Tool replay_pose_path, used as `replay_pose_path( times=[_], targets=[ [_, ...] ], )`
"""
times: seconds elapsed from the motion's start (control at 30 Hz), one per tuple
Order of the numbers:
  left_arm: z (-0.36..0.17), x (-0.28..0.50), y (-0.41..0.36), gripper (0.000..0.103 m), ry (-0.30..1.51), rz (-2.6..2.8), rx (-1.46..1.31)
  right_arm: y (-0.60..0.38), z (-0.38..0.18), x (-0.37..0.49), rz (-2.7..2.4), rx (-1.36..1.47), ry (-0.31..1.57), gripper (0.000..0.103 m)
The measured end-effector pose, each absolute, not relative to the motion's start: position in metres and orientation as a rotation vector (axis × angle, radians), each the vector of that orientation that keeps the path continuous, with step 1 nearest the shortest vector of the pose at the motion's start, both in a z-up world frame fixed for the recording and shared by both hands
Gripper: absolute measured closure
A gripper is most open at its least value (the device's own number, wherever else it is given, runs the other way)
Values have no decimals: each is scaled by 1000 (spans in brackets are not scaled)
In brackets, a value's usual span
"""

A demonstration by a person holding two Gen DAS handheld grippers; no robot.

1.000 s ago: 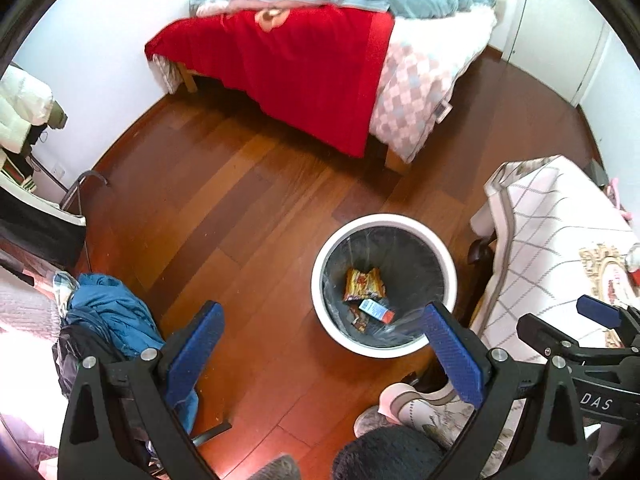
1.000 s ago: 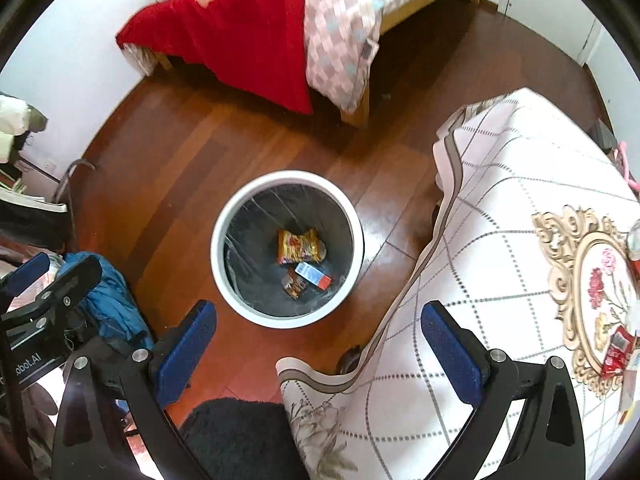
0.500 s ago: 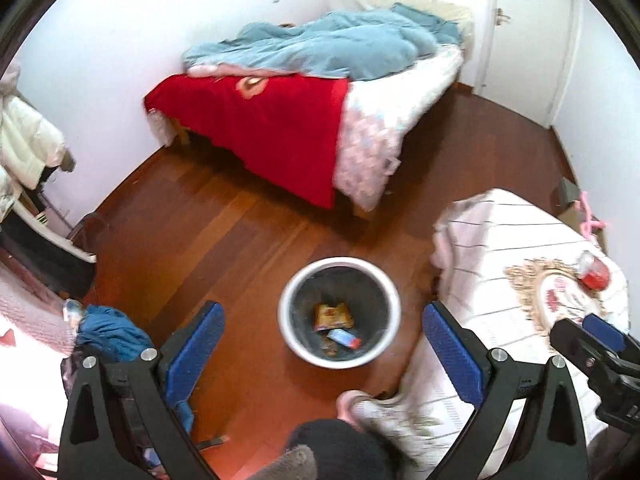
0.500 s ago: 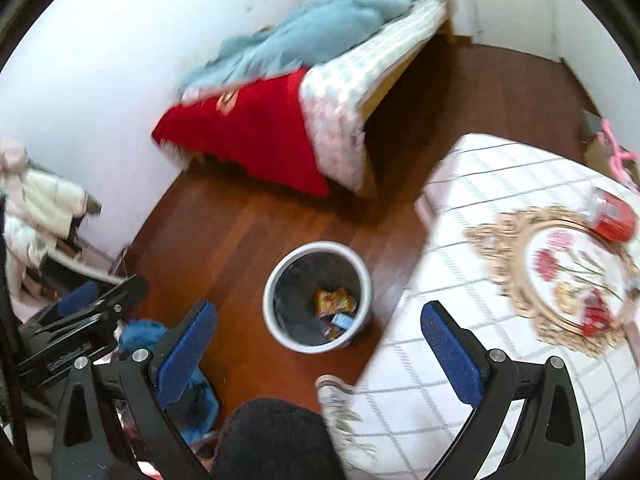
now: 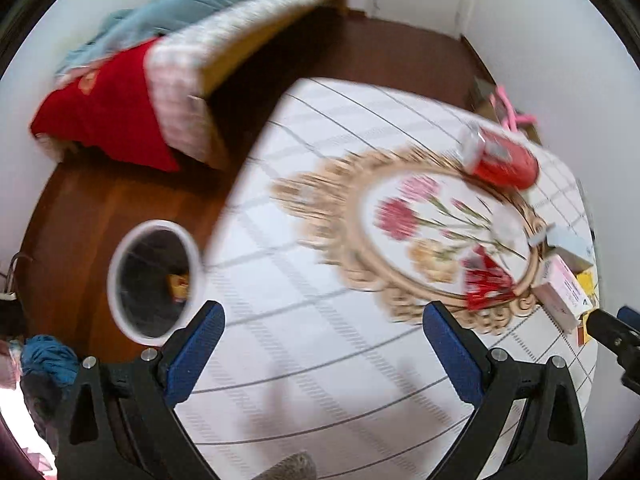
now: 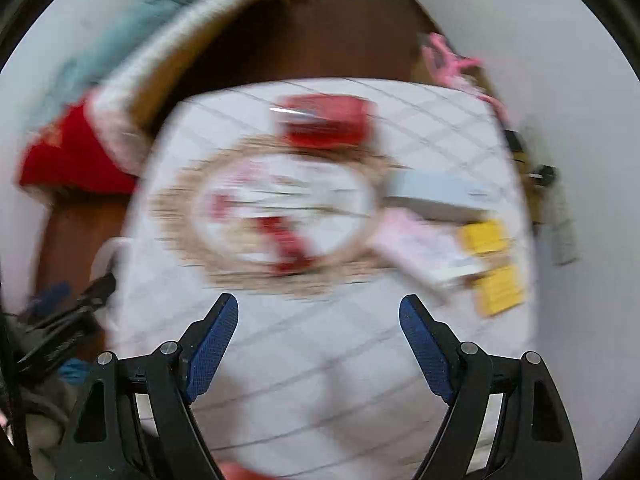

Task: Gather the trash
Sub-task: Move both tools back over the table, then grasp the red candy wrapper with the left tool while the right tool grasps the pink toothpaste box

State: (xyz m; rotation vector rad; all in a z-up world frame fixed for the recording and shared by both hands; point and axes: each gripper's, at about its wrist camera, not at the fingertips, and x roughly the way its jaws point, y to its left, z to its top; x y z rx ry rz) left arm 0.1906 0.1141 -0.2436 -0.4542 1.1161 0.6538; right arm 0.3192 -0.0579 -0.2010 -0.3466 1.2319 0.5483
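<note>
A table with a white checked cloth (image 5: 320, 320) (image 6: 320, 340) fills both views. On its flowered mat lie a red wrapper (image 5: 486, 280) (image 6: 286, 246) and a red can on its side (image 5: 500, 156) (image 6: 324, 122). Small boxes, pink (image 5: 564, 294) (image 6: 424, 248), yellow (image 6: 492, 264) and pale blue (image 6: 436, 192), lie at the right. A white bin (image 5: 154, 280) with wrappers inside stands on the floor at the left. My left gripper (image 5: 320, 348) and right gripper (image 6: 320, 346) are open and empty above the near part of the table. The right view is blurred.
A bed with a red and blue cover (image 5: 120, 92) stands at the far left. Wooden floor (image 5: 72, 208) lies between bed and table. Blue clothes (image 5: 44, 360) lie at the lower left. A pink object (image 5: 512, 108) sits behind the table by the wall.
Both grippers have swung right and forward, from over the bin to over the table. The table's mat and trash now fill the views. Both stay open.
</note>
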Motion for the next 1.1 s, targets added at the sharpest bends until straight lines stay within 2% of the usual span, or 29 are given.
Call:
replay_pose_path(
  times=[0.2,0.33,0.47,0.6,0.67,1.1],
  targets=[
    [-289,250,90,2,1237,618,-431,-63,-253,387,510,-593,1326,19],
    [-305,258,93,2,1279,621,-441,-51,-281,406,532,-709,1329,17],
    [-305,254,96,2,1273,620,-448,-45,-287,419,618,-645,1353,14],
    [-303,252,98,2,1262,614,-448,-46,-301,420,656,-642,1409,19],
    [-301,252,97,2,1258,612,-443,-47,-309,421,649,-651,1422,33],
    [-286,284,75,3,1189,383,-546,-151,-298,411,358,-92,1455,40]
  ],
)
